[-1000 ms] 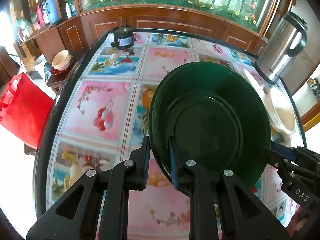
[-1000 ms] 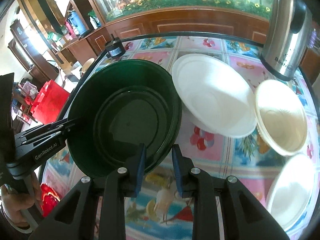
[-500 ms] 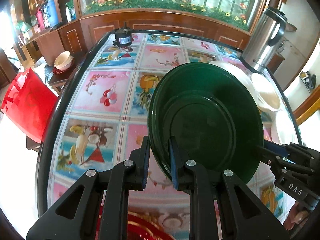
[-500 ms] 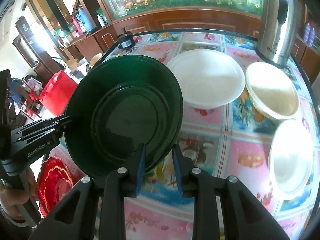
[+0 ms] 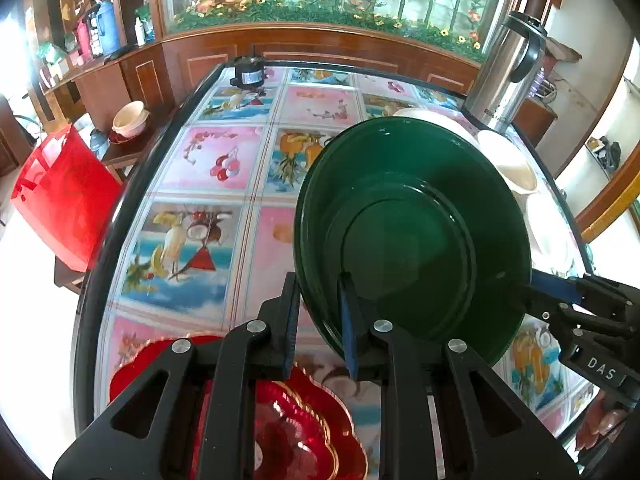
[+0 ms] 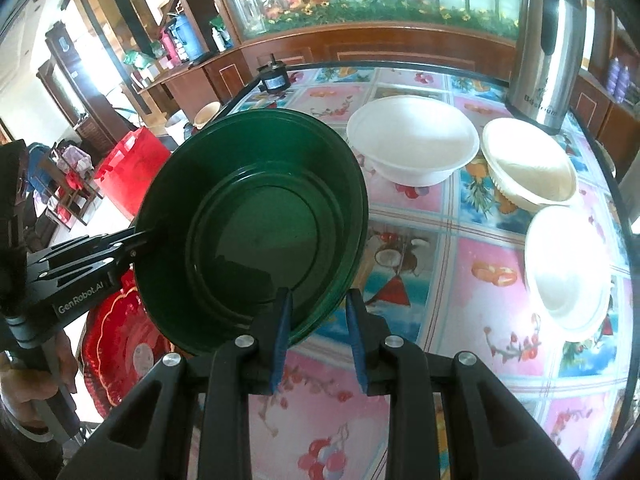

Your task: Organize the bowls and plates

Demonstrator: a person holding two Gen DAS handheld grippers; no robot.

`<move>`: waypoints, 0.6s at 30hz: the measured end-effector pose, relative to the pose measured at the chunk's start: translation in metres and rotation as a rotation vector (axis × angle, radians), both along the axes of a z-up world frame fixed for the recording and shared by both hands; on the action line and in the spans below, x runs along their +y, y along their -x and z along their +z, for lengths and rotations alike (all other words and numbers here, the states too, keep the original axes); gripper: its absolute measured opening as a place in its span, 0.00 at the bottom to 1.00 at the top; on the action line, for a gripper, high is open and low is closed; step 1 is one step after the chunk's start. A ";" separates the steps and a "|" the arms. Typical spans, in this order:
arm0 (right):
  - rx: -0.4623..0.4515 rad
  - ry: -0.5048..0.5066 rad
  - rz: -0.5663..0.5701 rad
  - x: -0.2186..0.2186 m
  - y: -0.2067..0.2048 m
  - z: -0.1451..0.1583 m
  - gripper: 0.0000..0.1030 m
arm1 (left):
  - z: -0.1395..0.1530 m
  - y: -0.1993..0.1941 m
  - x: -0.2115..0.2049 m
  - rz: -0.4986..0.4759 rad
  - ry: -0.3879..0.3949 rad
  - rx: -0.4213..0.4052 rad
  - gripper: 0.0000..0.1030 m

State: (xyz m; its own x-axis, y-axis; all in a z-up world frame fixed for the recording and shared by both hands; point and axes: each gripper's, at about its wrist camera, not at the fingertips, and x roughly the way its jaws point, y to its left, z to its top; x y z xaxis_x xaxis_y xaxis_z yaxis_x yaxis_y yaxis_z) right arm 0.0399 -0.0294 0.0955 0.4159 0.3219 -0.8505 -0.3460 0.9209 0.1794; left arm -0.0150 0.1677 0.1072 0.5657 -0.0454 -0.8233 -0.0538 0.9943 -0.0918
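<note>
Both claws pinch opposite rims of the glossy dark green plates [image 6: 256, 232], a nested round pair held tilted above the table [image 6: 460, 280]: the left gripper [image 5: 318, 324] is clamped tight on its edge, and the right gripper [image 6: 318, 336], blue pads set narrow, grips the near rim. Below lies a scalloped red glass dish [image 5: 304, 432]. Beyond stand three smooth white bowls [image 6: 412, 140] and a steel flask [image 6: 544, 52] on the fruit-patterned cloth.
</note>
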 end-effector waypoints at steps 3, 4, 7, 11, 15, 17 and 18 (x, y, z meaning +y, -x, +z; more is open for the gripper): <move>-0.004 0.006 0.008 0.002 0.010 0.002 0.27 | 0.000 0.010 0.001 0.002 0.007 0.000 0.18; -0.004 0.008 0.009 0.002 0.011 0.001 0.28 | 0.000 0.012 0.000 0.002 0.007 -0.001 0.18; -0.009 0.018 0.016 0.003 0.020 0.002 0.28 | 0.002 0.022 0.000 0.003 0.006 -0.006 0.18; -0.016 0.020 0.021 0.004 0.032 0.005 0.28 | 0.005 0.034 0.000 0.001 0.007 -0.012 0.18; -0.026 0.022 0.026 0.004 0.043 0.009 0.28 | 0.006 0.046 0.001 -0.003 0.011 -0.014 0.18; -0.031 0.027 0.030 0.005 0.049 0.010 0.28 | 0.007 0.051 0.002 -0.005 0.015 -0.014 0.17; -0.034 0.028 0.032 0.006 0.053 0.012 0.28 | 0.007 0.055 0.003 -0.006 0.019 -0.014 0.17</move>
